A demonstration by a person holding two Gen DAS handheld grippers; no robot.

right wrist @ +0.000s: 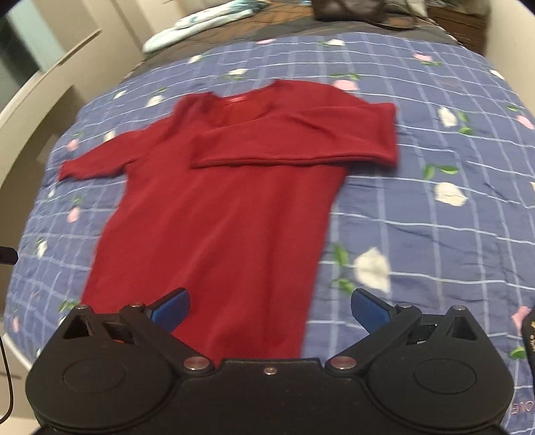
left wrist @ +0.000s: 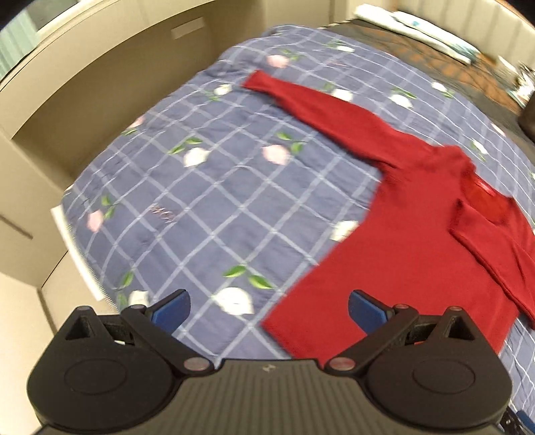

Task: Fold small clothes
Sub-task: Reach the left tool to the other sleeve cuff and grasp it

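Note:
A dark red long-sleeved top (right wrist: 217,207) lies flat on a blue checked bedspread with flowers (right wrist: 418,217). Its right sleeve (right wrist: 294,140) is folded across the chest, below the neckline. The other sleeve (left wrist: 317,107) stretches straight out to the far left in the left wrist view. My left gripper (left wrist: 267,309) hangs open above the bedspread, just left of the top's (left wrist: 401,241) hem, holding nothing. Over the hem end of the top, my right gripper (right wrist: 269,309) is wide open and empty, its blue pads (right wrist: 172,309) well apart.
Beige walls or cabinet panels (left wrist: 83,100) run along the bed's left side. Light folded bedding (right wrist: 197,25) and dark items (right wrist: 367,13) lie at the far end of the bed. A dark cable (right wrist: 6,257) hangs at the left edge of the right wrist view.

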